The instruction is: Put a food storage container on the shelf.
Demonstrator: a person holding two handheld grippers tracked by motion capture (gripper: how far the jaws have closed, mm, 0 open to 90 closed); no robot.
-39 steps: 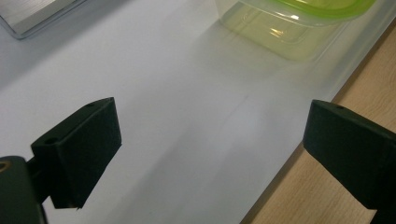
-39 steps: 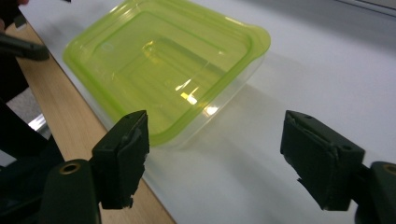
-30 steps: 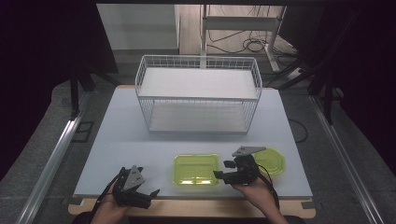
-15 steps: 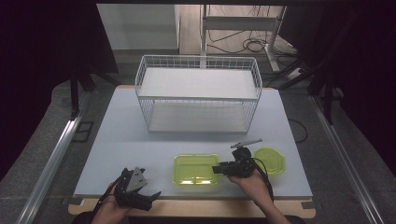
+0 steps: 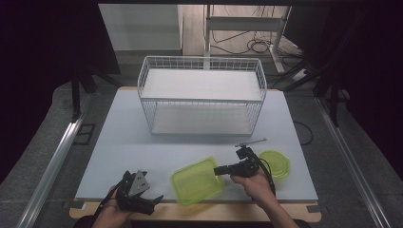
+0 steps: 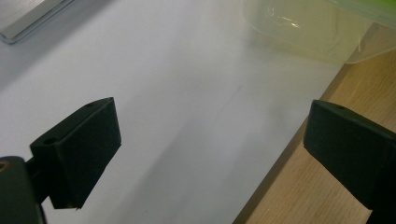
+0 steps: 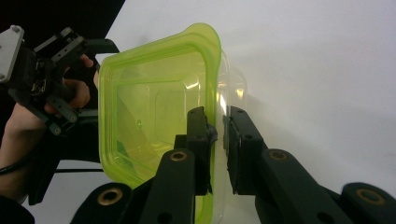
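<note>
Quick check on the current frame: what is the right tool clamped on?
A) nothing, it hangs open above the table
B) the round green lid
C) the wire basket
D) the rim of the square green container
D: in the right gripper view the right tool has its two jaws either side of the rim of the square green container, with the edge pinched between them; the round green lid lies apart beside it.

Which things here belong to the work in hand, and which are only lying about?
In the job:
- right gripper, shut on the rim of the green container

Lying about:
- round green lid
- white wire basket
- left gripper, open over the table edge
</note>
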